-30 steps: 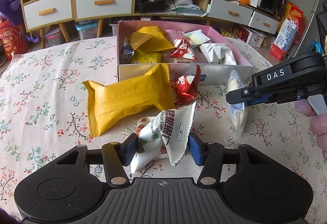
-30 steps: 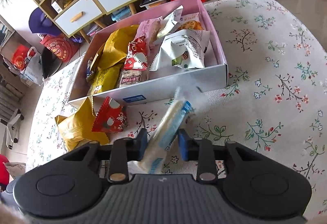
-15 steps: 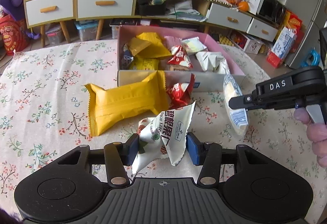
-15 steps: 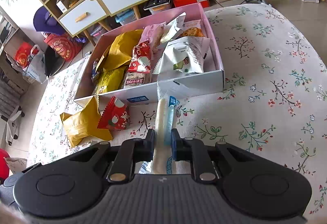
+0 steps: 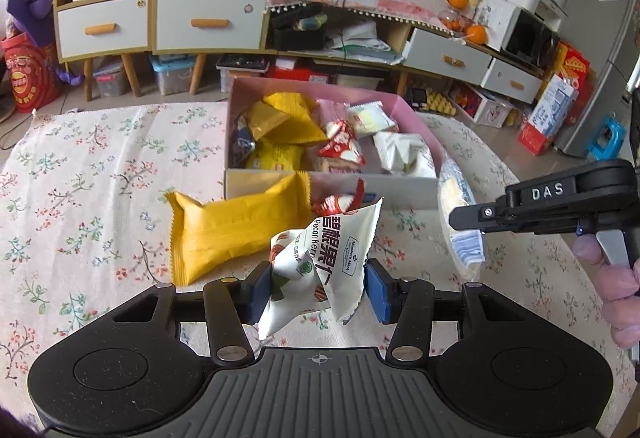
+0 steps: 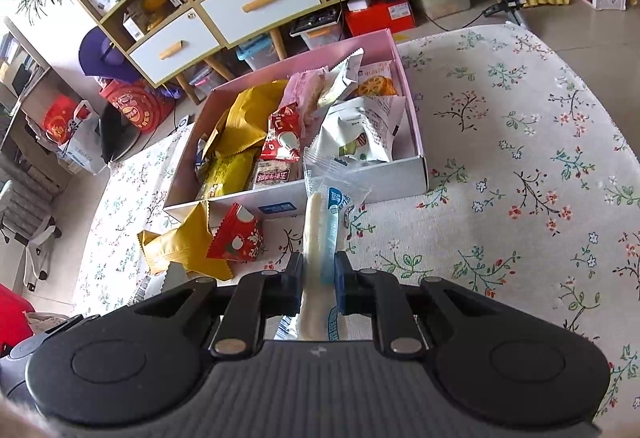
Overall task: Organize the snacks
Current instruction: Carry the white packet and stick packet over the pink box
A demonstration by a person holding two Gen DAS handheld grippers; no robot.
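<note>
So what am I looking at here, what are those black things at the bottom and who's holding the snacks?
No robot here: a person holds a two-finger tool in each hand, each carrying a camera that looks along its fingers. The left tool holds a white pecan kernel packet. The right tool is shut on a clear-wrapped pale snack; the left camera sees it from the side. On the floral tablecloth lie a yellow packet and a small red packet, in front of a pink box of snacks.
</note>
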